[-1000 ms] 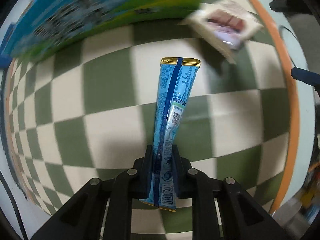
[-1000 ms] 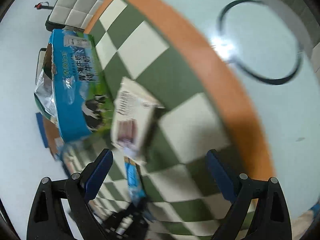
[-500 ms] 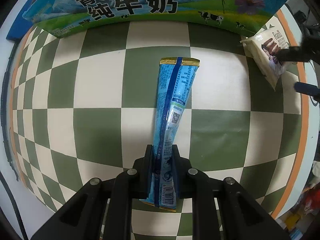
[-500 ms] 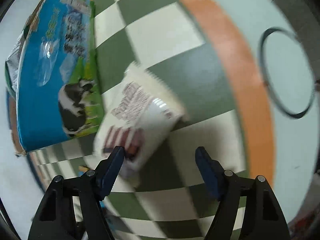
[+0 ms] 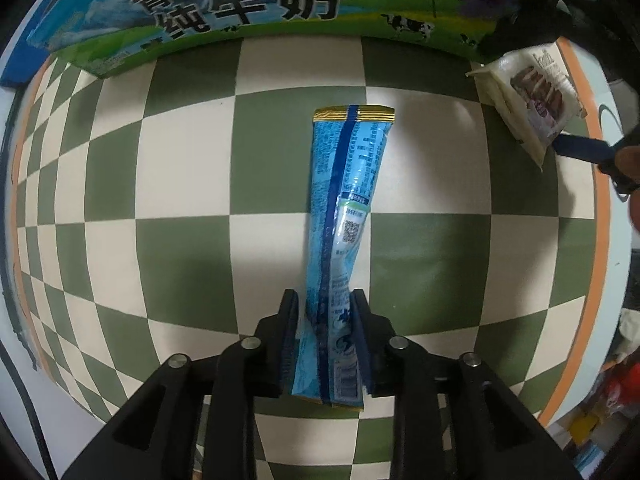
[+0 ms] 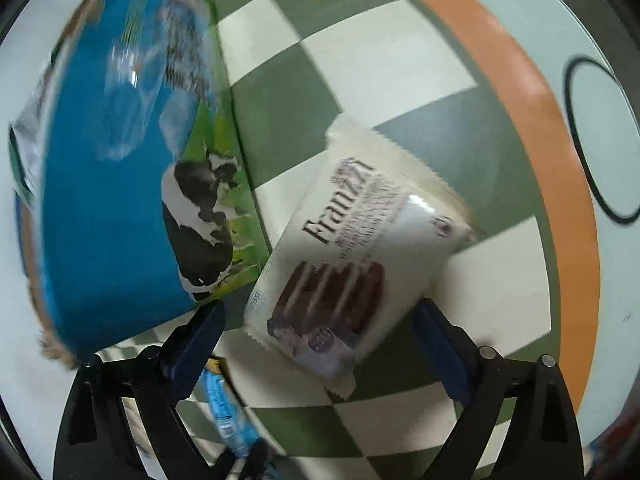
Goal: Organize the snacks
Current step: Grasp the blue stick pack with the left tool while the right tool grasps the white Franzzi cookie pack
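Left gripper [image 5: 325,342] jaws opening, long blue foil snack stick [image 5: 345,216] between them, its bottom end partly hidden. Right gripper [image 6: 318,346] jaws opening wide around blurred white wafer packet [image 6: 352,256], no contact seen.

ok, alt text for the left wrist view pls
The left hand-held gripper is opening around a long blue snack stick pack that lies on a green-and-white checkered tablecloth. A blue milk carton box lies along the top, with a white wafer packet at upper right.

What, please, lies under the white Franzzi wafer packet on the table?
The white Franzzi wafer packet rests on the green-and-cream checkered tablecloth, beside the blue milk carton box. The open right gripper straddles it. Anything beneath the packet is covered.
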